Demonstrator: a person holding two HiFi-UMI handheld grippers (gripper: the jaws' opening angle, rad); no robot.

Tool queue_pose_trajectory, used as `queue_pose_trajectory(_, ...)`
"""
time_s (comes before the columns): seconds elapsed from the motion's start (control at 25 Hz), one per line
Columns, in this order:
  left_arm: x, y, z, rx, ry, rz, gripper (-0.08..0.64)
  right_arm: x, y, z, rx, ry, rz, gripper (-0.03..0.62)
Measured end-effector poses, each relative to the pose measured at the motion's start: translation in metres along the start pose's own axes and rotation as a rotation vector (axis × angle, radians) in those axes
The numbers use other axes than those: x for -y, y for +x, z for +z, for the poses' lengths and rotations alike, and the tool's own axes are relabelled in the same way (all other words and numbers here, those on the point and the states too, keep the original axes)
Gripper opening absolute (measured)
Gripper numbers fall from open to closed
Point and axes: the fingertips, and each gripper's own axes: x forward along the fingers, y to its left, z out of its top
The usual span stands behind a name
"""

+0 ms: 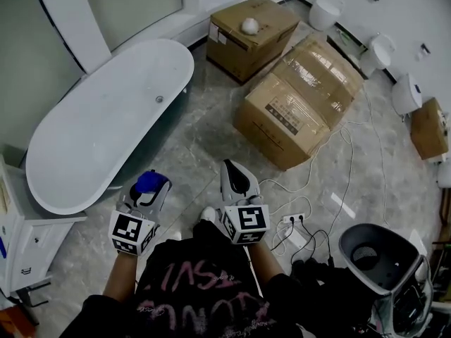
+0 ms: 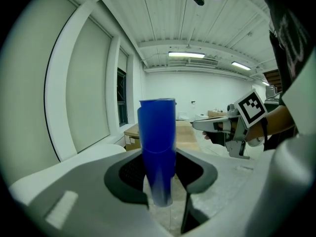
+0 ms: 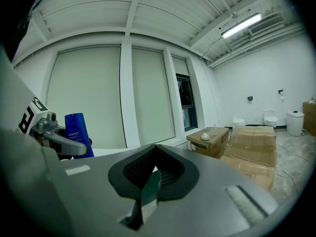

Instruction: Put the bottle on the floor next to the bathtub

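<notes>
A blue bottle (image 1: 148,179) stands upright in my left gripper (image 1: 149,191), which is shut on it, held above the floor just off the near end of the white oval bathtub (image 1: 106,118). In the left gripper view the bottle (image 2: 158,142) rises from between the jaws of the left gripper (image 2: 160,174), and the bathtub rim (image 2: 94,154) lies to its left. My right gripper (image 1: 231,167) hangs a little to the right, shut with nothing in it. The right gripper view shows its jaws (image 3: 154,169) pressed together, with the bottle (image 3: 78,132) at far left.
Two large cardboard boxes (image 1: 299,97) (image 1: 250,34) stand on the marble floor (image 1: 204,132) beyond the grippers. Toilets (image 1: 406,94) line the right wall. A power strip with cables (image 1: 296,219) lies at right, by a grey round seat (image 1: 377,255). A white cabinet (image 1: 21,238) stands at left.
</notes>
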Motion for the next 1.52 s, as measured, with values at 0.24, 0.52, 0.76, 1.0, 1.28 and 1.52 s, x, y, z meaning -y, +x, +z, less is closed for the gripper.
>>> queue_pose_trajectory(0.24,0.004,0.029,0.013,-0.015,0.015,0.005,0.165,0.026,0.014,0.004,-0.002,0.013,0.017,0.017)
queue_pose_trajectory(0.52,0.000,0.052,0.030,0.008,0.053,0.006,0.166,0.047,0.024,0.008,0.020,0.028,-0.004,0.017)
queue_pose_trajectory(0.76,-0.010,0.079,0.034,0.010,0.052,-0.008,0.166,0.066,0.039,0.006,0.002,0.037,-0.032,0.017)
queue_pose_trajectory(1.0,-0.034,0.118,0.033,0.007,0.024,-0.020,0.165,0.085,0.073,0.009,-0.003,0.042,-0.057,0.017)
queue_pose_trajectory(1.28,-0.069,0.162,0.028,-0.021,0.019,-0.043,0.165,0.101,0.123,0.008,-0.033,0.041,-0.073,0.017)
queue_pose_trajectory(1.52,-0.104,0.192,0.023,-0.025,0.049,-0.033,0.165,0.116,0.159,-0.003,-0.047,0.039,-0.152,0.017)
